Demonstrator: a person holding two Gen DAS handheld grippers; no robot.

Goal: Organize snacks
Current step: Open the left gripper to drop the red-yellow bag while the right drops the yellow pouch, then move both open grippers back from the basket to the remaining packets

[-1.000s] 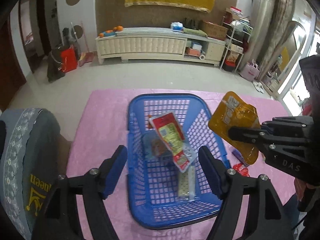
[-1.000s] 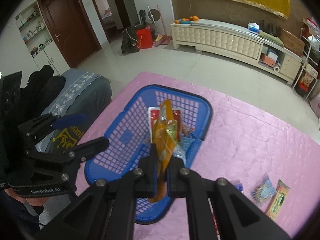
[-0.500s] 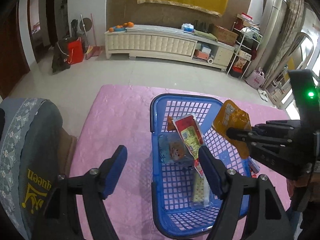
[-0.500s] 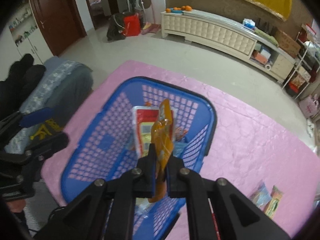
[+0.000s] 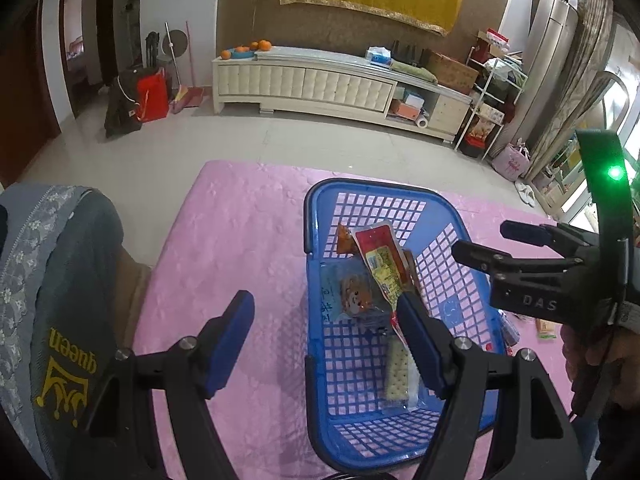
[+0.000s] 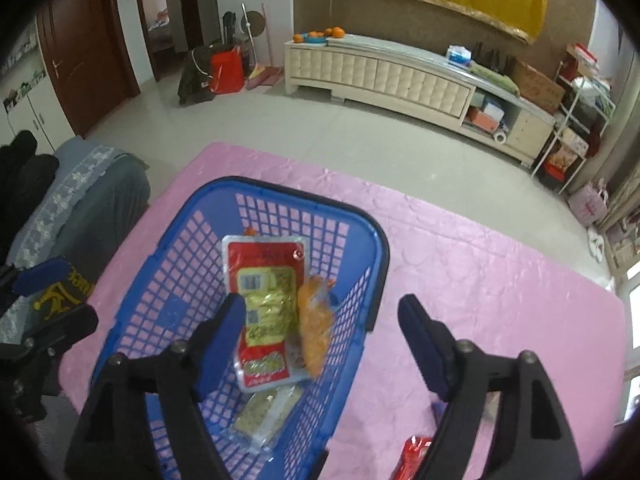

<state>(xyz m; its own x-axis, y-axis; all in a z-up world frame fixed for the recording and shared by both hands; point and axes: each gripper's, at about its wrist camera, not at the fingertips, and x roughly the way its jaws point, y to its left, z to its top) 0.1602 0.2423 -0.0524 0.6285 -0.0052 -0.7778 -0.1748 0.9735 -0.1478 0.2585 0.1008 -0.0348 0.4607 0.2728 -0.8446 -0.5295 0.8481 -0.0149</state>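
While "DAS" shows on the right gripper (image 6: 320, 340), its just-opened jaws and the left gripper's (image 5: 324, 330) hold nothing.

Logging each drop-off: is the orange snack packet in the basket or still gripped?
In: the orange packet lies inside the blue basket, and the right hand-held gripper has just opened.

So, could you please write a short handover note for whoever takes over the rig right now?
Right gripper: jaws have just been opening, nothing clamped; the orange packet it let go of is inside the blue basket, blurred, beside the red packet.
Left gripper: open, empty, over the basket's near-left rim.
Done: red packet, cracker pack and orange packet are in the basket.
Left: a red wrapper on the pink cloth near the right gripper, not yet collected.
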